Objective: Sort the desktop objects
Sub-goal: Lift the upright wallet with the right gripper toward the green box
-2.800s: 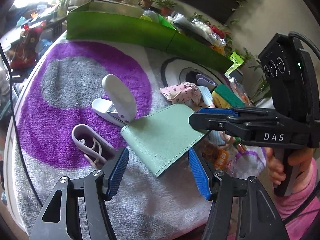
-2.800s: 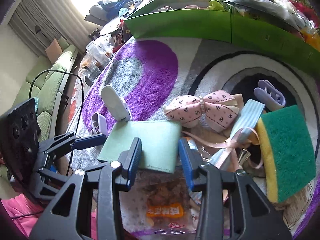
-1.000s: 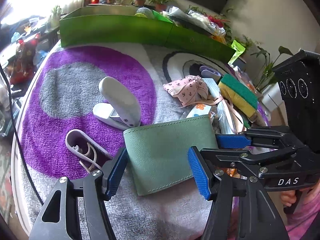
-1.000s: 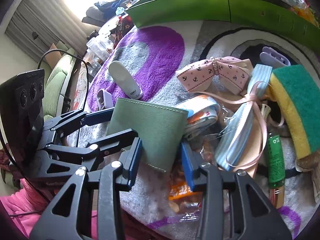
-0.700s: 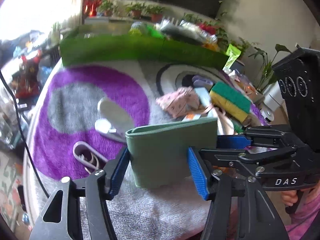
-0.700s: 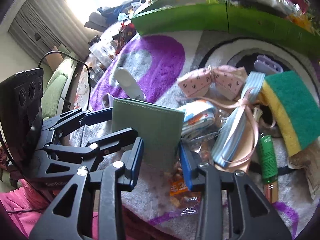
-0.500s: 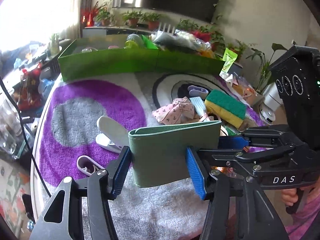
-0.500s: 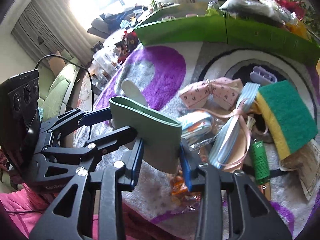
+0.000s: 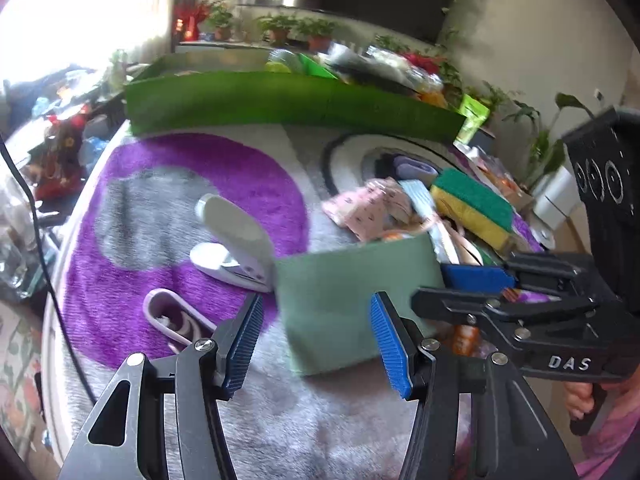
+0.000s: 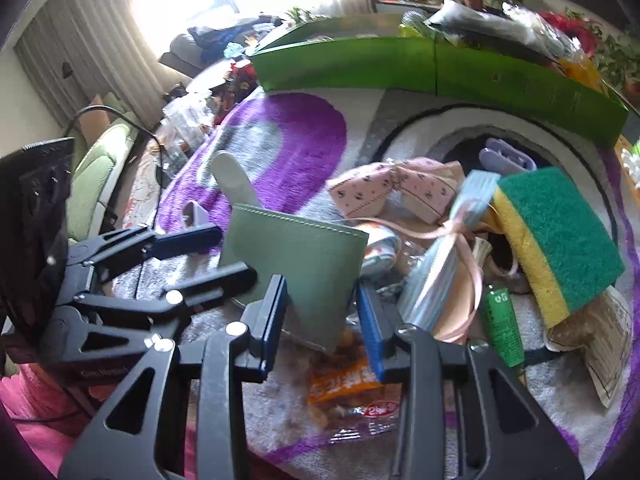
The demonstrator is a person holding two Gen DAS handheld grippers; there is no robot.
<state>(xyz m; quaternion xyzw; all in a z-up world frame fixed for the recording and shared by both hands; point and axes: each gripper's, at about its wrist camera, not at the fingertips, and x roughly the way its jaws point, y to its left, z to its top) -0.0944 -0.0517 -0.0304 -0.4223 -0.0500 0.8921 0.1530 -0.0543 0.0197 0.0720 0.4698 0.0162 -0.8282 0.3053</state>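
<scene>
From the left wrist, the left tongs [image 9: 316, 332] stand apart with the green wallet [image 9: 352, 300] between their blue pads. Their jaws have just been closing. The right-hand pad overlaps the wallet's face, but a strip of rug [image 9: 180, 168] shows between the left-hand pad and the wallet's near edge, so they are not clamped on it. The wallet sits just ahead of the fingertips, blurred, and whether it lies flat or tilts up is hard to tell. A white hole punch [image 9: 236, 240] lies just beyond and left of the tongs. The right tongs [image 9: 456, 290] reach in from the right, one finger in front of the wallet's far edge and one behind it. From the right wrist, those tongs stand partway apart with the wallet's lower corner between the pads, above a snack packet [image 10: 348, 384]. I cannot tell whether the pads press on it. A sponge [image 10: 560, 232] and a pink bow [image 10: 396, 188] lie ahead and to the right. The wallet looks light, thin and fairly stiff, with a smooth leathery skin that may slip. Pinching across the folded thickness near an edge seems safer than spanning its width.
</scene>
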